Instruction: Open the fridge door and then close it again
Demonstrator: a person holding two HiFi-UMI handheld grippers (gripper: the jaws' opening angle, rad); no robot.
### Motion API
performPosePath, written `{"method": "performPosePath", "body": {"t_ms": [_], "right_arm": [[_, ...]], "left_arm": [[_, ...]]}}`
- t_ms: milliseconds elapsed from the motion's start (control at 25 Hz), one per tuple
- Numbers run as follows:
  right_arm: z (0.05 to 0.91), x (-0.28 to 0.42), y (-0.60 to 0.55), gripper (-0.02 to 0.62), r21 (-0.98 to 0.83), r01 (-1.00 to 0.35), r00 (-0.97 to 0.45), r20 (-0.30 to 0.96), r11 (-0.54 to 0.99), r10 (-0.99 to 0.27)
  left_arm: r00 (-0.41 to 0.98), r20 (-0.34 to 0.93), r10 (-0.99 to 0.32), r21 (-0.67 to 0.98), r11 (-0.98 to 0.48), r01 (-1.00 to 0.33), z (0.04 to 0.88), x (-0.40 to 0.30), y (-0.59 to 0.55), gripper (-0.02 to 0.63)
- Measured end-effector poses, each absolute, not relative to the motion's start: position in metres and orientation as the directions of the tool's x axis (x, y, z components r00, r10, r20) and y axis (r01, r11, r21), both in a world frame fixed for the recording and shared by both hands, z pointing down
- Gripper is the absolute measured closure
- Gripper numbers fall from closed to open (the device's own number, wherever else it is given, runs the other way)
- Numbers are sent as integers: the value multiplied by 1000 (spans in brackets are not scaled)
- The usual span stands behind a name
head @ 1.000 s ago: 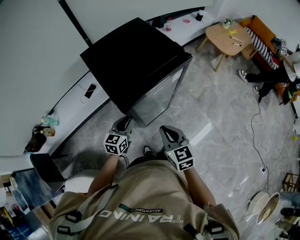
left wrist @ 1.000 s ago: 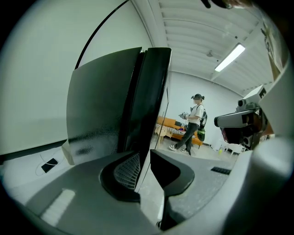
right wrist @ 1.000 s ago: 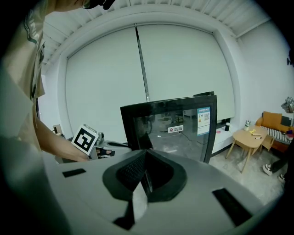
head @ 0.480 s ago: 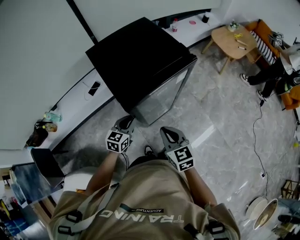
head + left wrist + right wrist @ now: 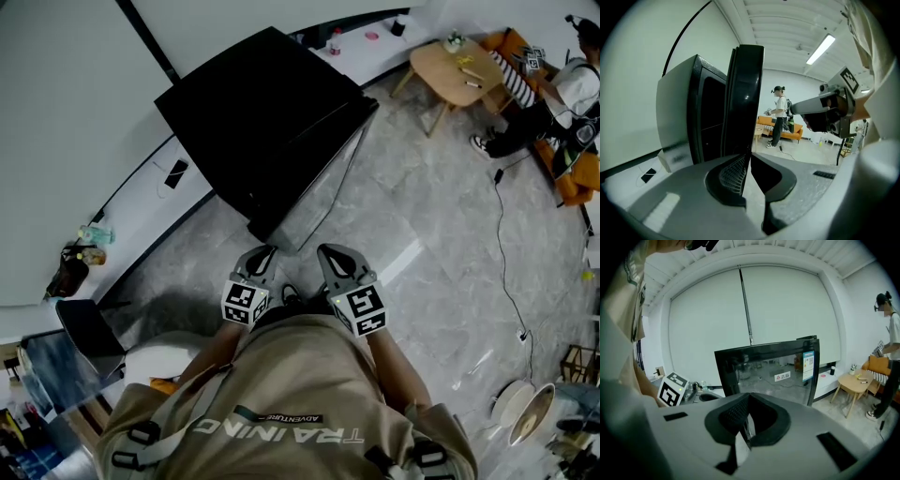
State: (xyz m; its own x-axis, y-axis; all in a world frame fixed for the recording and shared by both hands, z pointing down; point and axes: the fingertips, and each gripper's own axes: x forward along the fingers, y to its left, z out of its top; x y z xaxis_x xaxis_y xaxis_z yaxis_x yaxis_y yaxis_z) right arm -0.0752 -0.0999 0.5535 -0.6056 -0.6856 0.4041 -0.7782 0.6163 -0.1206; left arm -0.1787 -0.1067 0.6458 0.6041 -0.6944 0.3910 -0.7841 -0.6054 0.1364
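The black fridge (image 5: 262,112) stands in front of me. Its glass door (image 5: 323,187) is ajar, and it is edge-on (image 5: 745,93) beside the cabinet (image 5: 679,117) in the left gripper view. The right gripper view faces the door's glass front (image 5: 773,371). My left gripper (image 5: 262,253) hangs just short of the door's near corner. Its jaws have just been closing and their tips (image 5: 749,153) now meet with nothing between them. My right gripper (image 5: 333,255) is beside it, also shut and holding nothing (image 5: 749,397).
A low white ledge (image 5: 159,202) runs along the wall behind the fridge, with a phone (image 5: 175,172) and bottles (image 5: 94,234) on it. A round wooden table (image 5: 455,70) and a person (image 5: 553,103) are at the far right. A cable (image 5: 502,244) trails across the floor.
The fridge door has swung from flush to ajar. My left gripper has moved right, closer to the right gripper, and its jaws have drawn together. The right gripper has stayed put.
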Motion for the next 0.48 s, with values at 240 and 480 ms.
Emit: {"method": "performPosePath", "body": {"t_ms": [240,480], "right_arm": [[563,-59,-82,598,-130,-806,-570,436,578,-697],[560,-56,-78,598,-124,-824,-546,438,553,-715]], "left_arm": [[595,418,-687,135,-601,-788,647,-193,-120,574],[613,414,-673,130,-623,-772,645,-186,-115,574]]}}
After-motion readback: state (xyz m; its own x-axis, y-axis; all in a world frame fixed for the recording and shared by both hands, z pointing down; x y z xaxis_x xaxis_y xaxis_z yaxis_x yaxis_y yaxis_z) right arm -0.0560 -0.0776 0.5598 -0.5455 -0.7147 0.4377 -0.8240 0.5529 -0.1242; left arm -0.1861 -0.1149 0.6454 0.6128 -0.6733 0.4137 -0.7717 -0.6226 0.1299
